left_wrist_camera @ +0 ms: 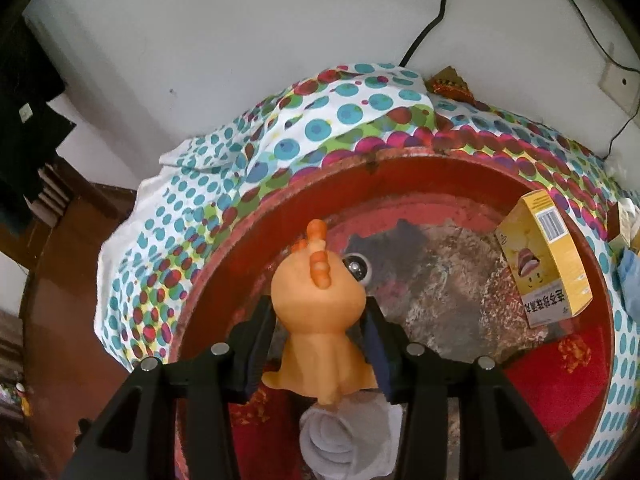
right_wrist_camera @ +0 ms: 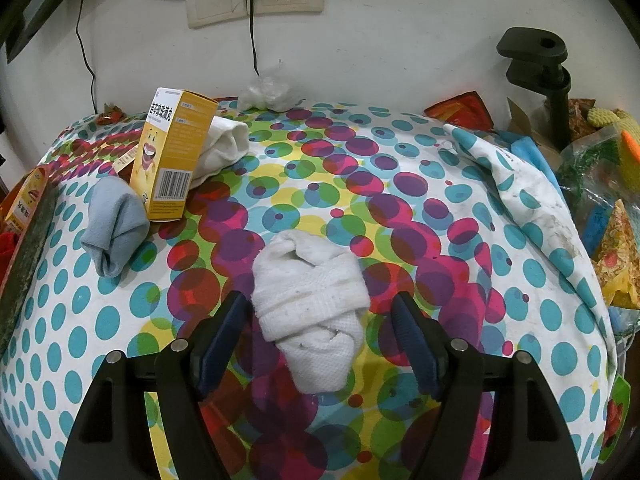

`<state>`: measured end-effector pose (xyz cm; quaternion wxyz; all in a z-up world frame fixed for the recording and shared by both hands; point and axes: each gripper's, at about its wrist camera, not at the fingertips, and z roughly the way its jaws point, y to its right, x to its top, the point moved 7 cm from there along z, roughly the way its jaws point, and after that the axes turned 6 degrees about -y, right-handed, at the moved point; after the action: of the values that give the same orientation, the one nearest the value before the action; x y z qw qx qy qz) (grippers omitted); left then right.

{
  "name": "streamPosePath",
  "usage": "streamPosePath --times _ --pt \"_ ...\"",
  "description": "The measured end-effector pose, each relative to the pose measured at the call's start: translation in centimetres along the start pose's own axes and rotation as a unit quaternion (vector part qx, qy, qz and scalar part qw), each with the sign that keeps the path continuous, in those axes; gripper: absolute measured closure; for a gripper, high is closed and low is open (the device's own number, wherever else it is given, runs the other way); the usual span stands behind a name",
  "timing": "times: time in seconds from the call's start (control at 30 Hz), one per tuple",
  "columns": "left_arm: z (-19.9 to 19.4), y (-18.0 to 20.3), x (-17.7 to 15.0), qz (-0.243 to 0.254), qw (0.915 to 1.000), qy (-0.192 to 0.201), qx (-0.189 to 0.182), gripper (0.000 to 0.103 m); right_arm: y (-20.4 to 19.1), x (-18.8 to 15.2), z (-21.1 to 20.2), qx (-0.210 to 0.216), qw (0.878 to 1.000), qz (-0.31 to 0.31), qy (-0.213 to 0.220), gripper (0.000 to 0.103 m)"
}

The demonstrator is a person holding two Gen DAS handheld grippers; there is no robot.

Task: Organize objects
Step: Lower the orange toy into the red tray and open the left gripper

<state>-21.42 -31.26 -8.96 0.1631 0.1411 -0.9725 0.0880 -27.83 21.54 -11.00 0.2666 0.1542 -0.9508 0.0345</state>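
While the left gripper [left_wrist_camera: 318, 344] pinches the toy [left_wrist_camera: 320, 312] over the basin [left_wrist_camera: 280, 216], the right gripper [right_wrist_camera: 320, 340] stands spread. The sock [right_wrist_camera: 310, 312] lies between its jaws, long axis pointing away.

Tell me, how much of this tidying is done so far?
Partly. The red basin already holds a yellow box and a rolled grey sock. The left gripper holds an orange toy dinosaur over it. The right gripper straddles a rolled white sock, ungripped. A blue sock, another yellow box and a white sock wait.
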Motion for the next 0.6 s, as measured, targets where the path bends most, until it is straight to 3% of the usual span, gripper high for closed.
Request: streamPosePath --times 0.17,0.27,0.6 --pt "0.0 -0.6 -0.2 -0.016 0.9999 0.001 0.0 0.056 0.0 0.0 0.0 0.0 1.0 0.0 0.0 0.031" --pt "-0.3 -0.9 -0.3 -0.025 0.9997 0.0 0.001 0.048 0.1 0.0 0.0 0.0 1.0 0.0 0.0 0.031" --pt "-2.7 -0.7 -1.1 -0.002 0.999 0.029 0.034 0.045 0.0 0.0 0.0 0.0 1.0 0.0 0.0 0.031"
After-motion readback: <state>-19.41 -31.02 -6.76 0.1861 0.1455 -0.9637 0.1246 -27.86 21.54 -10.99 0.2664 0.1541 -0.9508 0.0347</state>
